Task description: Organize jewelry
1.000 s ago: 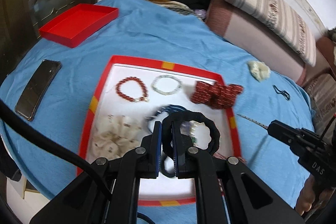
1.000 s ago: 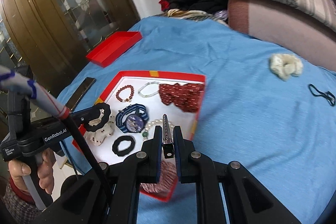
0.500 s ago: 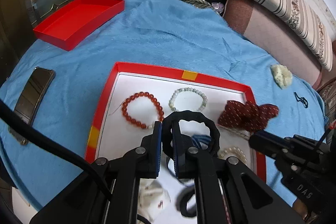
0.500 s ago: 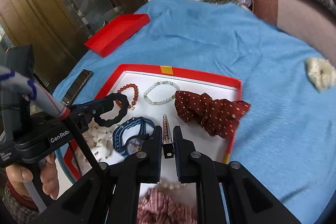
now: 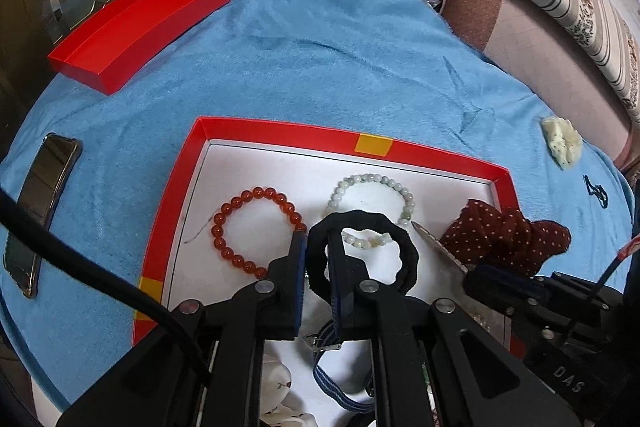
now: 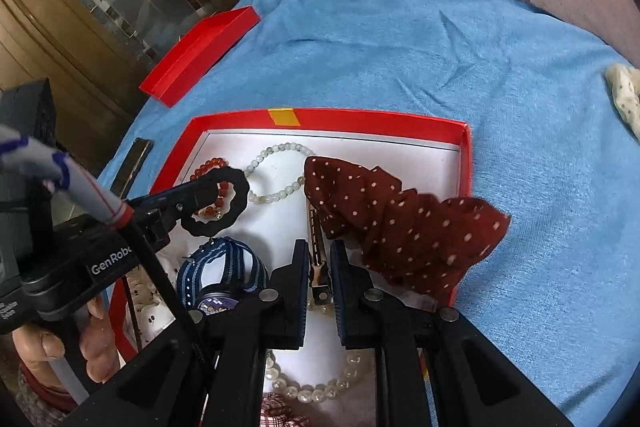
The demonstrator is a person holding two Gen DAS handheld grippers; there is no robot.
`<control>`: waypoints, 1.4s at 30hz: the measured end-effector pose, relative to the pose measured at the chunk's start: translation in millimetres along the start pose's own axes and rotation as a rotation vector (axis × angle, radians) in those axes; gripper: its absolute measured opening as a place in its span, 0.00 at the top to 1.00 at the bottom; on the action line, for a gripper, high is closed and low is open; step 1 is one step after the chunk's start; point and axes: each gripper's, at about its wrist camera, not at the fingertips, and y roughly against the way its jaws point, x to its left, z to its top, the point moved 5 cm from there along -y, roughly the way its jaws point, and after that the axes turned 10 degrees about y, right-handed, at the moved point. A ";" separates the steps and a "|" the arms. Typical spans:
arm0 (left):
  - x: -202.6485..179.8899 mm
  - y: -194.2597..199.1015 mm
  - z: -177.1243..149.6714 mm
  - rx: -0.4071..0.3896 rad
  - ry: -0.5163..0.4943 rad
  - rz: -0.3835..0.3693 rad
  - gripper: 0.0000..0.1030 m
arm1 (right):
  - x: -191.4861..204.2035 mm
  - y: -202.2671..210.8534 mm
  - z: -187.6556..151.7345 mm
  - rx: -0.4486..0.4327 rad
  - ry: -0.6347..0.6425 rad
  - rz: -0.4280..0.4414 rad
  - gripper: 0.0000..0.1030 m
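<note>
Presently, the left gripper (image 5: 318, 259) is clamped on a black scrunchie (image 5: 404, 247), whose loop hangs free ahead of and right of its fingers, above the red tray (image 5: 280, 133). Just beyond that loop a pale green bead bracelet (image 5: 400, 187) lies on the tray's white floor; ahead-left lies a red bead bracelet (image 5: 224, 227).

The right gripper (image 6: 319, 263) is closed on a metal hair clip (image 6: 316, 227), which projects forward between its fingers. Ahead-right of it a maroon dotted scrunchie (image 6: 400, 223) drapes over the tray's right wall. To its left lies a blue striped watch (image 6: 220, 275); beneath it, a pearl bracelet (image 6: 320, 389). The tray rests on a blue blanket (image 6: 440, 59).
</note>
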 end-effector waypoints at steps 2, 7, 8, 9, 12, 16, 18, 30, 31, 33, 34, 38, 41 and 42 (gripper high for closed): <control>1.3 2.0 0.3 -0.006 0.008 0.002 0.90 | -1.8 4.8 0.2 -0.009 -0.008 -0.002 0.74; 1.1 15.3 0.4 -0.028 0.024 -0.022 0.76 | -3.5 13.2 6.5 -0.035 -0.024 -0.005 0.64; 0.1 19.9 -0.3 -0.033 0.025 -0.034 0.74 | -3.3 13.3 9.2 -0.036 -0.024 -0.006 0.64; -0.7 24.5 -1.5 -0.038 0.022 -0.041 0.74 | -3.4 12.1 11.4 -0.033 -0.025 -0.004 0.64; -4.0 40.1 -5.1 -0.068 0.006 -0.045 0.64 | -5.3 12.1 17.3 -0.034 -0.041 0.003 0.64; -2.0 63.5 -8.5 -0.125 0.009 -0.052 0.54 | -8.3 28.3 27.9 -0.084 -0.062 0.018 0.65; 0.9 74.0 -9.0 -0.150 0.026 -0.056 0.52 | -10.9 37.8 33.8 -0.105 -0.065 0.016 0.64; 19.9 129.0 -33.9 -0.292 0.057 0.032 0.31 | -7.0 97.2 -5.7 -0.156 -0.038 -0.067 0.54; 21.1 131.5 -38.0 -0.292 0.056 0.036 0.30 | -6.3 100.3 -13.2 -0.158 -0.036 -0.083 0.54; 23.7 133.5 -43.3 -0.288 0.051 0.044 0.30 | -6.6 103.7 -30.1 -0.151 -0.026 -0.132 0.54; 25.7 134.0 -46.8 -0.285 0.048 0.055 0.30 | -7.3 101.4 -37.5 -0.134 -0.017 -0.167 0.54; 34.5 135.3 -57.6 -0.267 0.066 0.069 0.30 | -13.3 73.4 -57.6 -0.038 -0.018 -0.216 0.54; 36.5 138.5 -63.5 -0.262 0.077 0.066 0.30 | -12.6 48.0 -58.0 0.013 -0.019 -0.225 0.55; 35.7 139.2 -65.2 -0.262 0.079 0.064 0.30 | -13.6 42.1 -57.3 0.021 -0.021 -0.243 0.65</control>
